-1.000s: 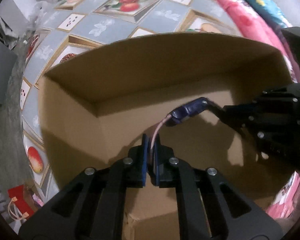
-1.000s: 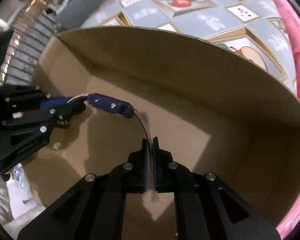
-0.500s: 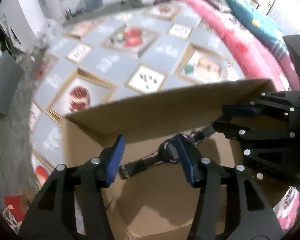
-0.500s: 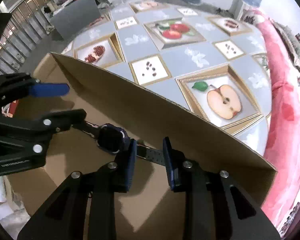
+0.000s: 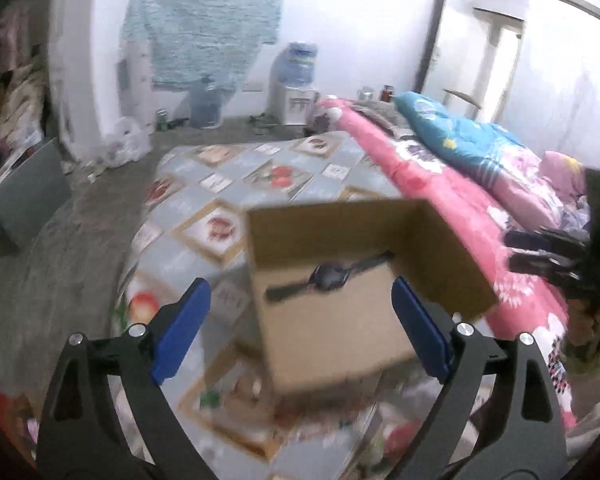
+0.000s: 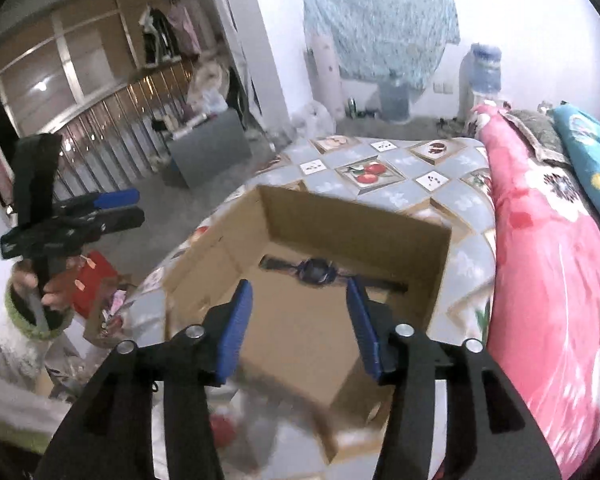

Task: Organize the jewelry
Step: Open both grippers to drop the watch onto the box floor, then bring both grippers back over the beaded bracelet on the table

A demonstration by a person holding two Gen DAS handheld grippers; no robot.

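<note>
**Watch Released Into Box**

The left hand-held gripper (image 5: 300, 330) has just been opening; it stands wide and empty. The right hand-held gripper (image 6: 298, 330) likewise has just been opening, moderately spread and empty. At 12 o'clock beyond both, the dark blue strapped wristwatch (image 6: 318, 272) lies flat inside the open brown cardboard box (image 6: 352, 216) on the fruit-patterned surface (image 6: 396, 194).

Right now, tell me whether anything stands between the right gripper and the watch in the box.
Nothing visible does. The watch lies flat on the floor of the open box, uncovered. The right gripper hangs above the box's near side, fingers apart and empty, with a clear line down to it.
</note>
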